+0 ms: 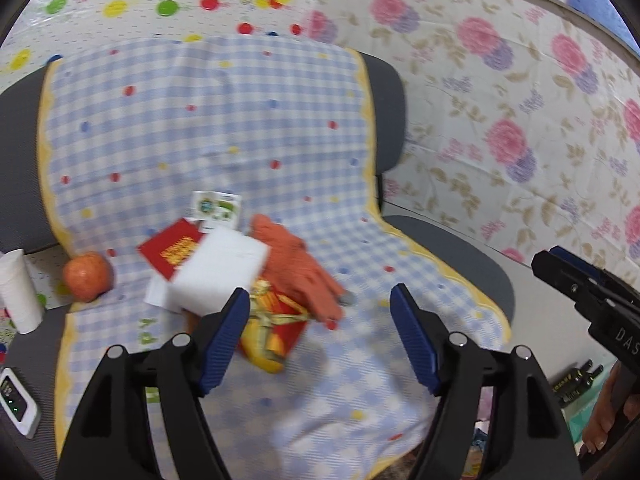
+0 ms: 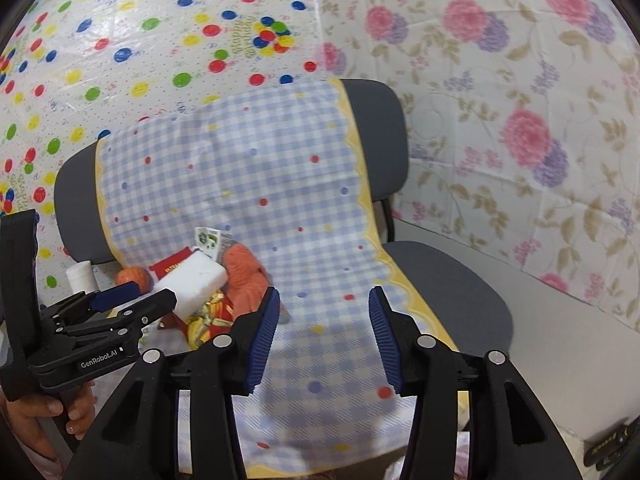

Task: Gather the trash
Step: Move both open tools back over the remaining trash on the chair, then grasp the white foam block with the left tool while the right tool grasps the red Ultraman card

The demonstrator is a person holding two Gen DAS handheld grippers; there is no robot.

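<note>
A pile of litter lies on the left of a chair seat covered by a blue checked cloth [image 1: 224,120]: a white foam block [image 1: 218,276], a red packet [image 1: 172,252], a red-and-gold wrapper [image 1: 276,328], an orange glove [image 1: 298,268], a small printed carton [image 1: 218,208] and an orange ball [image 1: 87,276]. My left gripper [image 1: 320,304] is open above the seat, its left finger over the wrapper's edge. My right gripper [image 2: 322,300] is open and empty over bare cloth, right of the pile [image 2: 208,280]. The left gripper [image 2: 116,300] also shows in the right wrist view.
A white roll [image 1: 18,292] and a small white device [image 1: 18,400] sit left of the chair. Floral and dotted sheets [image 2: 500,120] cover the walls behind. The grey chair back [image 2: 380,132] rises behind the cloth. Dark bottles [image 1: 576,380] lie on the floor at right.
</note>
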